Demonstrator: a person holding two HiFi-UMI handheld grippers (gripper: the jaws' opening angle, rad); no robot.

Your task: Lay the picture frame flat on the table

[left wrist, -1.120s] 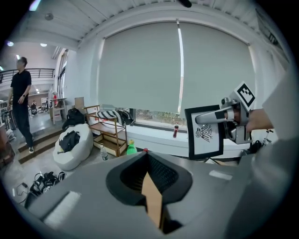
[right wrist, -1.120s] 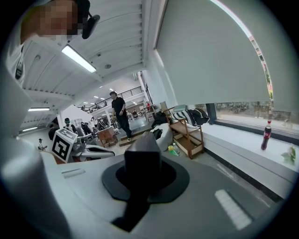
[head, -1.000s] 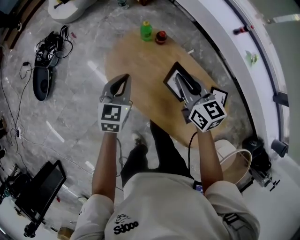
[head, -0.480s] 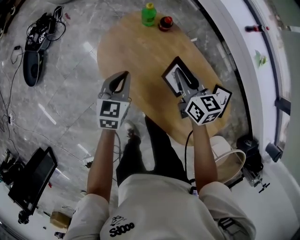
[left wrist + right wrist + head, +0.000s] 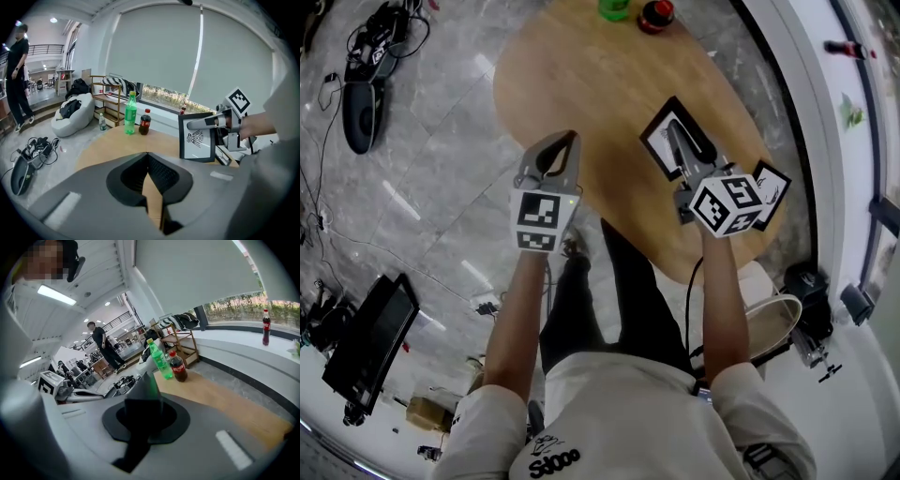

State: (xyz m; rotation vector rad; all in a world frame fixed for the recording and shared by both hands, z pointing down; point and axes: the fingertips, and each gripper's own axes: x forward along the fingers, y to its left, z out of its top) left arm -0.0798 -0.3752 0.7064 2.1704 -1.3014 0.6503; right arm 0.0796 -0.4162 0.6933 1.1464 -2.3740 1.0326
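A black picture frame [image 5: 659, 142] with a white print stands upright on the oval wooden table [image 5: 581, 84], toward its right side. My right gripper [image 5: 675, 131] is shut on the frame's top edge. In the left gripper view the frame [image 5: 197, 140] faces me, with the right gripper [image 5: 192, 124] clamped over its top. In the right gripper view the frame's dark edge [image 5: 144, 392] sits between the jaws. My left gripper [image 5: 565, 142] hovers over the table's left edge, about a hand's width from the frame. It is shut and holds nothing.
A green bottle [image 5: 612, 7] and a cola bottle [image 5: 657, 13] stand at the table's far end. A second small frame [image 5: 773, 183] sits near the right edge, behind the right gripper's cube. Cables and a bag [image 5: 358, 112] lie on the floor at the left. A person [image 5: 16, 79] stands far off.
The head view has shifted, so the table sits higher in the picture. The right gripper still holds the upright frame and the left gripper stays shut beside it.
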